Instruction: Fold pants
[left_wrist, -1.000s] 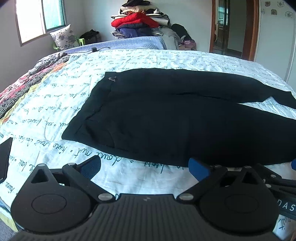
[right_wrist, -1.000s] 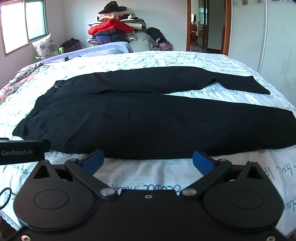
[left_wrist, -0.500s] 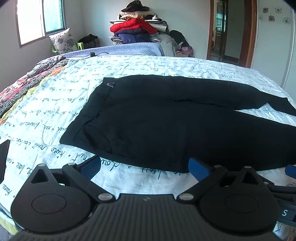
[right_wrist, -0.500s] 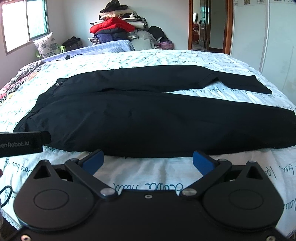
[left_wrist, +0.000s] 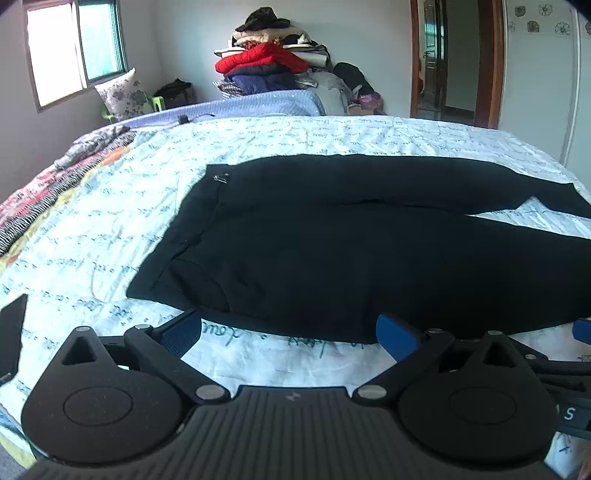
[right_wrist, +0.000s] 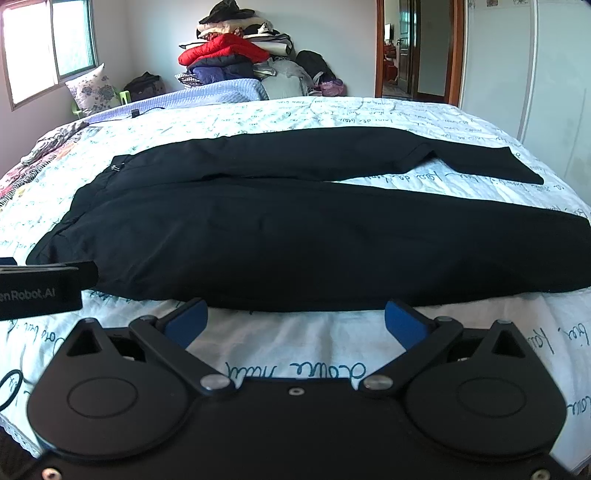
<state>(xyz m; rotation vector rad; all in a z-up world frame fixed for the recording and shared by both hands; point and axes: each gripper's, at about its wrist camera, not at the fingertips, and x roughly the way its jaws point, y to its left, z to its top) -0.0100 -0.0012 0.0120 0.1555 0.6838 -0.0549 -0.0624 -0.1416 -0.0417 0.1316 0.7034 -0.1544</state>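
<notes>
**Black pants lie flat on the bed, both grippers spread wide at the near edge**

A pair of black fabric pants (right_wrist: 295, 229) lies spread out on a white bedsheet printed with teal handwriting (right_wrist: 332, 114), waistband toward the left, both legs running to the right. The far leg angles slightly away from the near one, with a wedge of sheet showing between them near the cuffs.

The left gripper (left_wrist: 290, 332), black with blue finger pads, has its jaws wide apart and holds nothing; its tips sit just before the pants' near hem. The right gripper (right_wrist: 295, 317) is likewise spread wide and empty, its tips at the near edge of the near leg.

A pile of folded clothes topped by a red padded jacket (right_wrist: 225, 48) stands beyond the bed's far side.
</notes>
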